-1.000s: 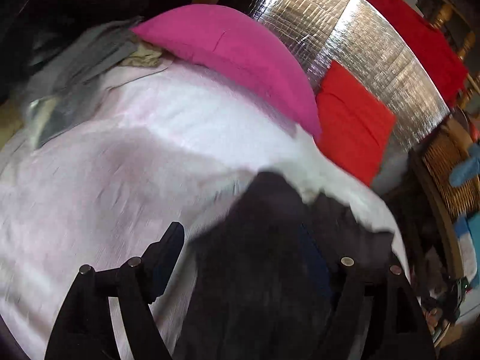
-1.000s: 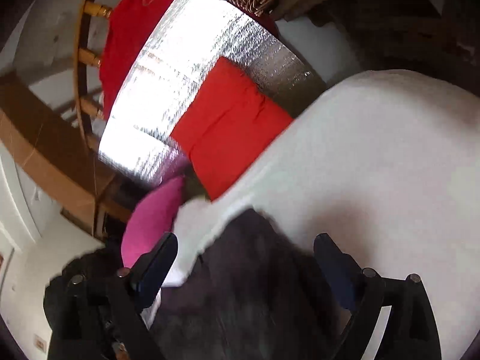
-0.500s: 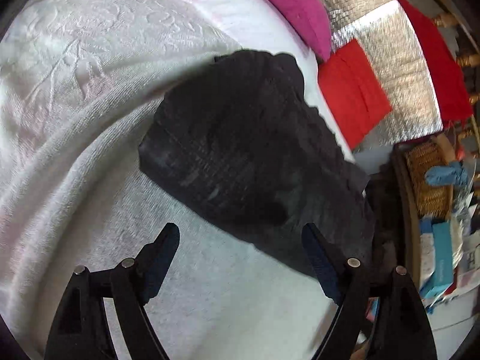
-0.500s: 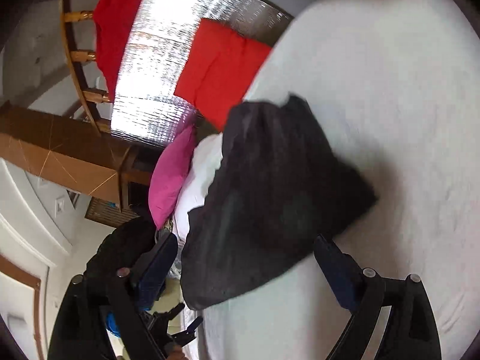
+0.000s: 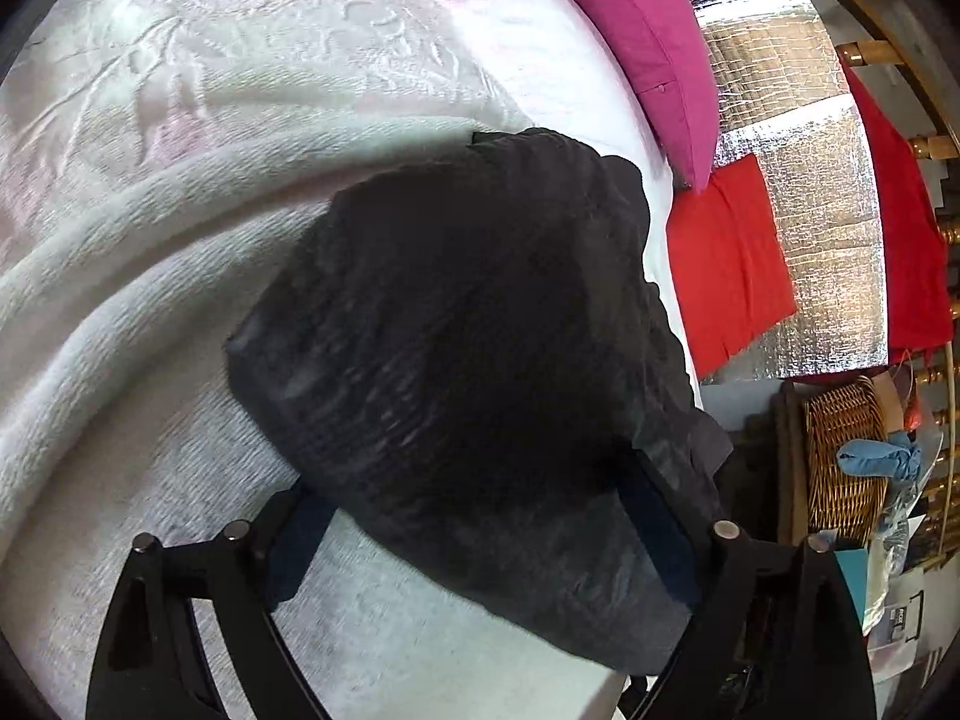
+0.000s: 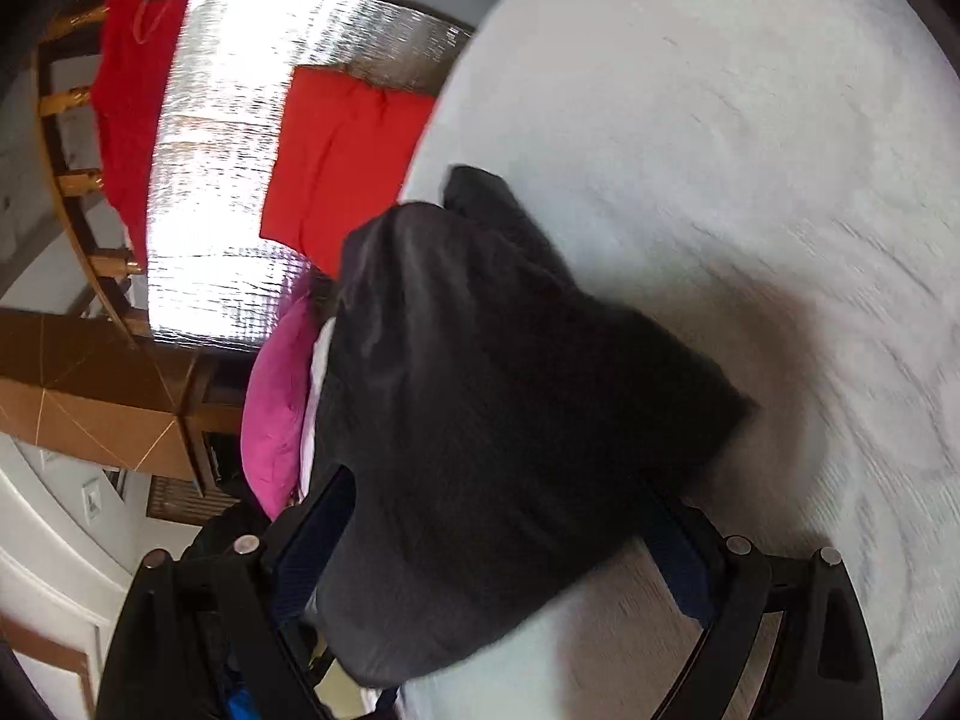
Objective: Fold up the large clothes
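A folded black garment [image 5: 468,330] lies on the white textured bedspread [image 5: 150,300], close to the bed's right edge. My left gripper [image 5: 474,483] straddles its near end with its jaws opening. The cloth sits between the blue pads and hides their tips, and they do not visibly press on it. In the right wrist view the same dark garment [image 6: 480,408] rests on the bedspread [image 6: 750,150]. My right gripper [image 6: 501,486] stands wide, with the cloth's near end draped between and over its fingertips.
A pink pillow [image 5: 642,42] lies at the head of the bed. Beyond the bed edge are a red cushion [image 5: 726,264], a silver foil sheet [image 5: 828,228], a red cloth on a wooden rail [image 5: 900,228] and a wicker basket [image 5: 840,456].
Both grippers have sunk and rolled. The garment, blurred against the fingers a second ago, now lies on the bed and reaches in between both pairs of fingers. The left jaws stand wider.
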Motion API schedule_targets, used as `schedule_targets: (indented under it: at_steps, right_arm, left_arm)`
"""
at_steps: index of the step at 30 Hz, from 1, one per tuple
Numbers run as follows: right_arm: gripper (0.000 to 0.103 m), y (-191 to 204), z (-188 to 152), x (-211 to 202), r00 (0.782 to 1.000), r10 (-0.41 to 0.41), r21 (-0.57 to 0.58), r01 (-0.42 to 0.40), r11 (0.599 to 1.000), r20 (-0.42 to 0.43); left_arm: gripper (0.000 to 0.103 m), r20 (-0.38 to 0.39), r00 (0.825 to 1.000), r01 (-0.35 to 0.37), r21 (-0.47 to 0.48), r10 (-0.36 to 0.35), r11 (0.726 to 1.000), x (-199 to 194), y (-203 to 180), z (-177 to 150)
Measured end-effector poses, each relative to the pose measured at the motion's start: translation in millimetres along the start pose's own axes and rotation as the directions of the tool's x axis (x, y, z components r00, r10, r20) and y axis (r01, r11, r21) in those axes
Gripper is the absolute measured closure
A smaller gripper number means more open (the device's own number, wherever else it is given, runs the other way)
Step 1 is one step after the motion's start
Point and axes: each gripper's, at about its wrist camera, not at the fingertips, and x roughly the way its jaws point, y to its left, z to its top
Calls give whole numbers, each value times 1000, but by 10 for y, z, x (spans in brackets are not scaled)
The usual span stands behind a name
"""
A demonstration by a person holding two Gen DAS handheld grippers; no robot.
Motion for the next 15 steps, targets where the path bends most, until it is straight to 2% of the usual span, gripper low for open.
schedule_targets:
  at_steps: [5, 7, 8, 10, 12, 15]
  right_arm:
    - [9, 29, 78, 128, 999, 0, -33, 2, 999, 53]
    - [12, 46, 99, 162, 997, -11, -58, 16, 998, 73]
    - [16, 42, 106, 162, 996, -20, -65, 25, 998, 83]
    - [35, 37, 118, 170, 993, -61, -75, 69, 995, 102]
    - [43, 13, 131, 164, 992, -70, -72, 77, 994, 101]
    - [54, 66, 129, 132, 991, -78, -98, 88, 991, 105]
  left_arm:
    - [6, 1, 1000, 9, -9, -9, 1000, 63, -18, 57]
    - [6, 4, 1000, 28, -37, -28, 999, 67, 28, 82]
    - [6, 7, 999, 40, -53, -40, 998, 59, 50, 91]
    - [6, 14, 998, 62, -68, -62, 996, 52, 75, 102]
    - [8, 31, 997, 75, -71, -73, 995, 19, 97, 111]
    - [36, 50, 998, 24, -47, -22, 999, -20, 98, 101]
